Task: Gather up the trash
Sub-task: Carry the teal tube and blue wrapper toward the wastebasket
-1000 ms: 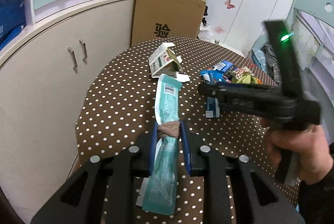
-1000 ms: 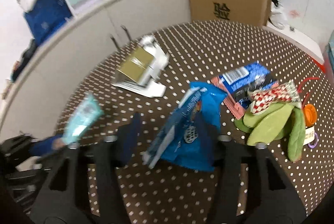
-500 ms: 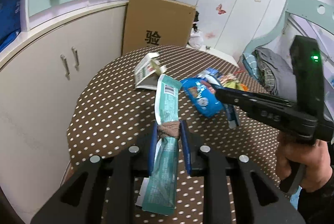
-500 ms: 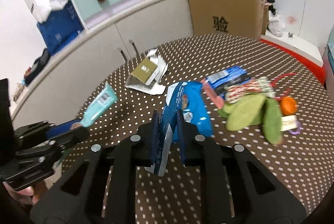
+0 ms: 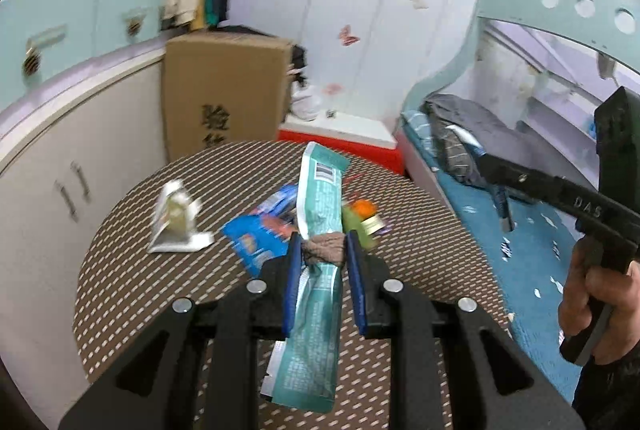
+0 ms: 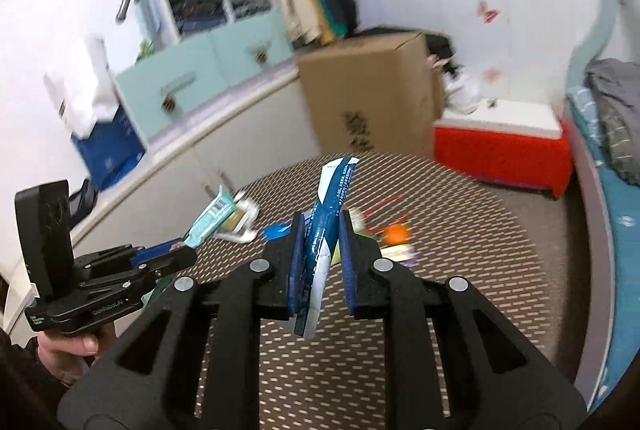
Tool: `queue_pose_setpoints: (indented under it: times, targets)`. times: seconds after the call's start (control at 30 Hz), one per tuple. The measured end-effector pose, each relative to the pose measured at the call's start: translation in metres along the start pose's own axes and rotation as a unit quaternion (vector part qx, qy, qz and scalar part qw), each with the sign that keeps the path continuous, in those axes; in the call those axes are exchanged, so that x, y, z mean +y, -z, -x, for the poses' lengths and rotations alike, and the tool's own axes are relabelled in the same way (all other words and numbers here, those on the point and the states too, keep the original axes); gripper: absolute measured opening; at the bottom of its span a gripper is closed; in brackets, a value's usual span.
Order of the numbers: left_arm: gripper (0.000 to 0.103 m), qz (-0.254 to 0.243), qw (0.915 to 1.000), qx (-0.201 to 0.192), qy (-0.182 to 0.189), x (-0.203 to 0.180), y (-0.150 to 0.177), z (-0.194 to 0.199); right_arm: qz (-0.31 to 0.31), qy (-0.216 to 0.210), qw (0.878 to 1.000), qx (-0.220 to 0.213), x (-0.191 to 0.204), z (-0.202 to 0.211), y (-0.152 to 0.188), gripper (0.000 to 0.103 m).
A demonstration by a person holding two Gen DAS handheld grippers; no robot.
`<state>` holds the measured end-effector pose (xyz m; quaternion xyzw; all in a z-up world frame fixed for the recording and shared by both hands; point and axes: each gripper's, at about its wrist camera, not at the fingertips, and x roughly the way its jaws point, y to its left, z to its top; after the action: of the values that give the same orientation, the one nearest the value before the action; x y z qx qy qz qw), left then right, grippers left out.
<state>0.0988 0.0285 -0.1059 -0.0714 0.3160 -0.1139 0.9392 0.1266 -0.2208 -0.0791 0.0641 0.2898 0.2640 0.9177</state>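
Observation:
My left gripper (image 5: 322, 246) is shut on a long teal wrapper (image 5: 318, 213) and a small brown scrap (image 5: 325, 249), held above the round polka-dot table (image 5: 132, 270). My right gripper (image 6: 320, 230) is shut on a dark blue wrapper (image 6: 330, 205), lifted above the table (image 6: 460, 230). In the left wrist view the right gripper (image 5: 490, 167) is off to the right over the bed. On the table lie a blue snack bag (image 5: 250, 242), a crushed white carton (image 5: 174, 226) and a green and orange piece (image 5: 360, 218).
A cardboard box (image 5: 224, 89) stands behind the table beside curved white cabinets (image 5: 48, 157). A red and white box (image 6: 500, 145) sits on the floor. A bed with a blue sheet (image 5: 520, 250) and grey clothes is at the right.
My right gripper has closed on the dark blue wrapper and lifted it off the table to the right. Both grippers have risen and tilted up; the left still holds the teal wrapper.

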Motion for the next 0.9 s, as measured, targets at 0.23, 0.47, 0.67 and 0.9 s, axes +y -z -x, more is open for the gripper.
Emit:
queue_pose_setpoints:
  times: [0.23,0.47,0.67,0.9]
  targets:
    - [0.021,-0.051,0.9971,-0.012,0.055,-0.059,-0.026,-0.013,-0.047,0.057,0.995,-0.061,-0.058,0.068,-0.008,0.017]
    - [0.021,-0.083,0.9902,0.0,0.112,-0.118,-0.035,-0.035,-0.107,0.142,0.98,-0.089,-0.127,0.127,0.014,0.017]
    - [0.021,-0.105,0.9827,0.027,0.15,-0.166,-0.03,-0.064,-0.188,0.198,0.961,-0.05,-0.198,0.134,0.065,0.017]
    - [0.021,-0.135,0.9719,0.069,0.18,-0.219,-0.015,-0.097,-0.276,0.216,0.937,0.014,-0.268,0.105,0.136,0.017]
